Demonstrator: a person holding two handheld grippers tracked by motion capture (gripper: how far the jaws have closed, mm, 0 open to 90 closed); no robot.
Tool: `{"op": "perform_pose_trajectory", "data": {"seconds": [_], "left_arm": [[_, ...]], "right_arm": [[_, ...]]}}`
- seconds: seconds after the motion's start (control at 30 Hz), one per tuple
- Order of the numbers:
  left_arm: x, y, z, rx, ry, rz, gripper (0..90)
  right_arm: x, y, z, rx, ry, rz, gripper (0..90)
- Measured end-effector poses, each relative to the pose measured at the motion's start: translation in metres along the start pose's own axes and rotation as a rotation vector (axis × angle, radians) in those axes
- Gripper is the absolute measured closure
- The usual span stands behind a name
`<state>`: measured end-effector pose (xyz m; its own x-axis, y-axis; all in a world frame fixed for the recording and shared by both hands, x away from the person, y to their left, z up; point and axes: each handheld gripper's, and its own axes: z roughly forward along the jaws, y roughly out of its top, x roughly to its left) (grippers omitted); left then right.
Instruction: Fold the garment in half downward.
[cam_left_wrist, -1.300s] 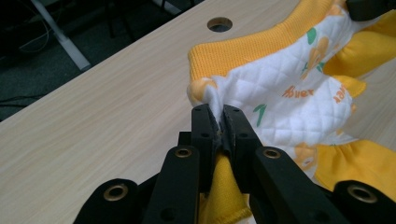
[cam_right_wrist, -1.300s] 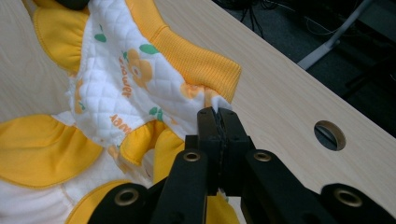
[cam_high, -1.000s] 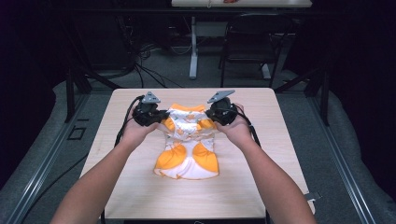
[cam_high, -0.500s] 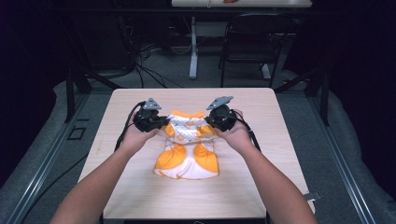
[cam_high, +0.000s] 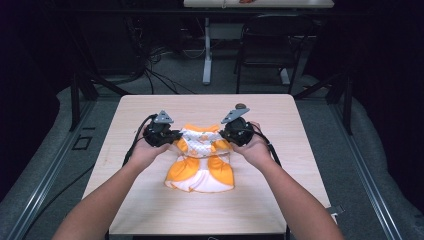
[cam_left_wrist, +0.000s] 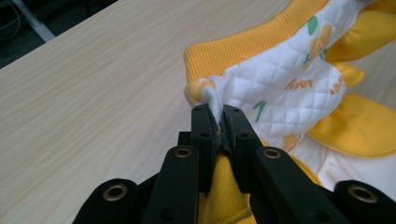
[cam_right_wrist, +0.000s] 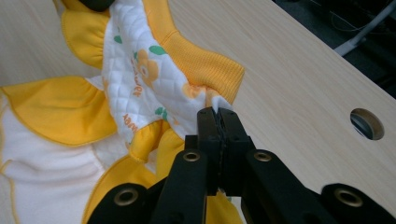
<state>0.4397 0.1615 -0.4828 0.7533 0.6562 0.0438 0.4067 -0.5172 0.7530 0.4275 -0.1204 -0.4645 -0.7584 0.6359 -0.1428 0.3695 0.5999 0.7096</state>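
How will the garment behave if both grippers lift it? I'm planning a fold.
The garment will probably sag between the left gripper and right gripper: the quilted cloth already bunches at the shut jaws. It looks light, and the loose yellow flaps would likely dangle. Slipping seems unlikely, since the fabric is pinched firmly.

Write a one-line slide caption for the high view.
Left gripper and right gripper each pinch a far corner of an orange-and-white garment on the wooden table.

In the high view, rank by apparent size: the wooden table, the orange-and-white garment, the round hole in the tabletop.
1. Light wooden table
2. Orange-and-white quilted baby garment
3. Small round hole in the tabletop
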Motion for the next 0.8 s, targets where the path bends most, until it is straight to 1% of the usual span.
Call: {"op": "perform_pose_trajectory", "data": {"seconds": [0.13,0.17,0.2,0.3,0.33,0.37,0.4,0.43,0.47,0.5,0.53,0.57,0.67,0.73,0.77,0.8], "left_arm": [[-0.002,-0.003,-0.001,0.006,-0.017,-0.002,83.9],[-0.005,-0.007,0.0,0.01,-0.022,-0.002,83.8],[-0.005,-0.007,0.0,0.01,-0.022,-0.002,83.8],[-0.009,-0.014,0.003,0.021,-0.032,0.004,83.8],[-0.009,-0.014,0.003,0.021,-0.032,0.004,83.8],[-0.011,-0.017,0.004,0.024,-0.03,0.003,83.8],[-0.011,-0.017,0.004,0.024,-0.03,0.003,83.8],[-0.011,-0.019,0.005,0.025,-0.034,0.001,83.8],[-0.011,-0.02,0.005,0.031,-0.037,0.004,83.8],[-0.012,-0.022,0.005,0.032,-0.034,0.009,83.8],[-0.012,-0.022,0.005,0.032,-0.034,0.009,83.8],[-0.013,-0.022,0.005,0.031,-0.035,0.01,83.8],[-0.014,-0.025,0.005,0.038,-0.036,0.015,83.7],[-0.015,-0.028,0.005,0.038,-0.047,0.013,83.7],[-0.017,-0.032,0.006,0.036,-0.053,0.013,83.6],[-0.017,-0.032,0.006,0.036,-0.053,0.013,83.6]], "right_arm": [[0.004,-0.005,-0.001,0.003,0.009,0.001,88.6],[0.006,-0.008,0.0,0.008,0.013,-0.003,88.6],[0.006,-0.008,0.0,0.008,0.013,-0.003,88.6],[0.01,-0.011,0.001,0.025,0.015,-0.012,88.6],[0.011,-0.011,0.0,0.033,0.018,-0.016,88.6],[0.012,-0.012,0.0,0.03,0.023,-0.016,88.6],[0.012,-0.012,0.0,0.03,0.023,-0.016,88.6],[0.015,-0.015,0.0,0.025,0.033,-0.005,88.6],[0.015,-0.015,0.0,0.025,0.033,-0.005,88.6],[0.018,-0.018,0.001,0.035,0.038,-0.011,88.6],[0.018,-0.018,0.001,0.035,0.038,-0.011,88.6],[0.021,-0.02,0.002,0.05,0.036,-0.023,88.6],[0.023,-0.022,0.003,0.045,0.045,-0.019,88.6],[0.024,-0.025,0.004,0.042,0.054,-0.005,88.6],[0.027,-0.03,0.005,0.053,0.061,-0.014,88.5],[0.027,-0.03,0.005,0.053,0.061,-0.014,88.5]]}}
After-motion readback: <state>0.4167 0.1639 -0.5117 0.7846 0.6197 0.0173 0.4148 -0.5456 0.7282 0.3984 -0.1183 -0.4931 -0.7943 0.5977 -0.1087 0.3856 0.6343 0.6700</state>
